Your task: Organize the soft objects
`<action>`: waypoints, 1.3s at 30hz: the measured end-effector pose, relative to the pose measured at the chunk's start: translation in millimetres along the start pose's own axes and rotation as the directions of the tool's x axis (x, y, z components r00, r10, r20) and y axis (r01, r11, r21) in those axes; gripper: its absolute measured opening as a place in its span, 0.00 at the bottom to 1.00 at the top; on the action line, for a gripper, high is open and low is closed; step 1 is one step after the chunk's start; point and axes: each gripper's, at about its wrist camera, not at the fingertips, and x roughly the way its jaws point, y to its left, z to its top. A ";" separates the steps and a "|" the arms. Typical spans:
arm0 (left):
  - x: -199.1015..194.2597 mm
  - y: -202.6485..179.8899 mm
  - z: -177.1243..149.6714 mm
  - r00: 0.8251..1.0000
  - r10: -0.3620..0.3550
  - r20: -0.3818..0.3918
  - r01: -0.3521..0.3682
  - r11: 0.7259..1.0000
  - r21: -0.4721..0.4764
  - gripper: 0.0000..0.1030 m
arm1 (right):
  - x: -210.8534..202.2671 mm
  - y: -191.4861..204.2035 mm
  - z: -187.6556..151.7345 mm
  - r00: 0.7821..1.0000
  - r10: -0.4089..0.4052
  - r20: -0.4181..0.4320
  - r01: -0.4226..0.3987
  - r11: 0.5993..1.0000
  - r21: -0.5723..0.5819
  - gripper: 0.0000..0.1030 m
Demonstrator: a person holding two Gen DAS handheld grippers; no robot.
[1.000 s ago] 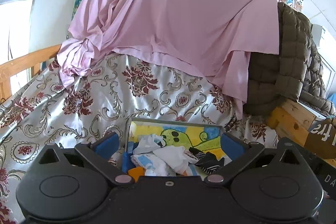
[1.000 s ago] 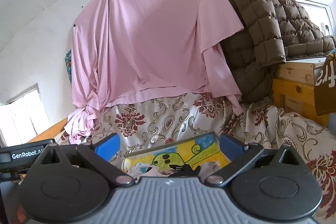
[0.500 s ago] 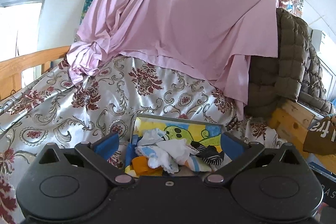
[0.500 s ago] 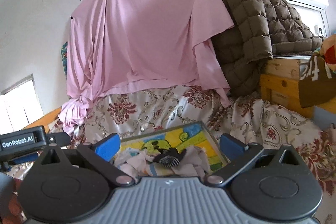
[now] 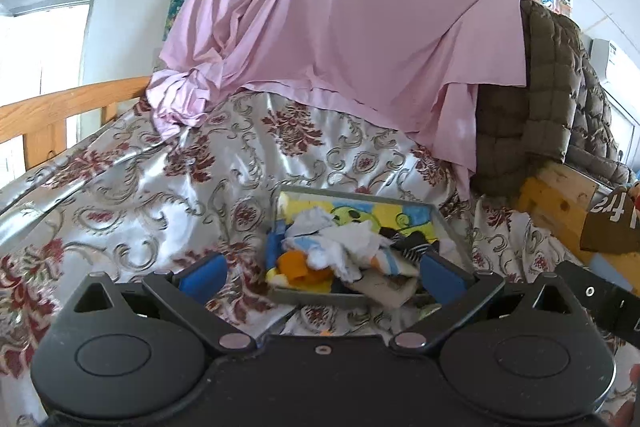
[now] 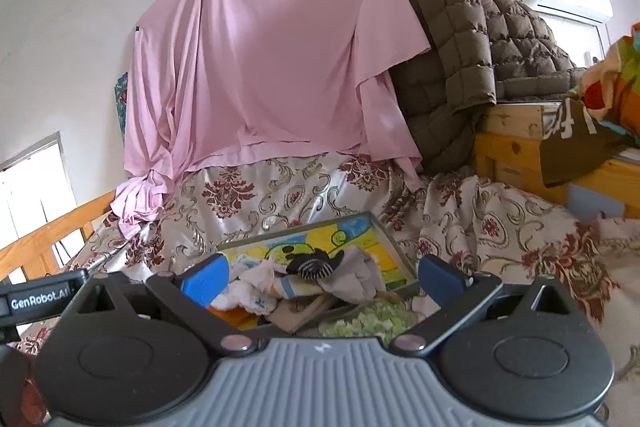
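A grey tray with a yellow and blue cartoon lining lies on the bed. A heap of small soft items fills it: white cloths, an orange piece, a black striped sock. My left gripper hangs open just in front of the tray's near edge, nothing between its blue pads. In the right wrist view the tray and the heap sit between the fingers of my open right gripper. A green fuzzy cloth lies right below it, outside the tray.
The floral satin bedspread covers the bed. A pink sheet hangs on the wall behind. A brown quilted jacket is draped over a wooden shelf on the right. A wooden rail borders the left.
Both grippers have tilted down and drawn back, so the tray and its heap show more fully. The green cloth has come into the right wrist view. Both jaws stay open.
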 end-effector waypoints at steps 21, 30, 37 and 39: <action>-60.7 52.6 -39.8 0.994 0.113 0.006 -0.113 0.993 0.016 0.99 | -59.1 38.1 -40.1 0.999 -0.030 -0.027 0.028 0.997 -0.074 1.00; -73.2 56.2 -56.4 0.990 0.138 -0.025 -0.137 0.989 0.054 0.99 | -75.2 46.5 -50.4 0.998 -0.045 -0.035 0.042 0.996 -0.085 1.00; -81.0 57.3 -61.4 0.989 0.147 -0.022 -0.146 0.988 0.052 0.99 | -83.6 51.3 -56.1 0.998 -0.039 -0.046 0.035 0.995 -0.092 1.00; -83.1 57.6 -62.9 0.988 0.153 -0.023 -0.152 0.987 0.056 0.99 | -85.2 54.1 -58.8 0.998 -0.040 -0.054 0.035 0.994 -0.099 1.00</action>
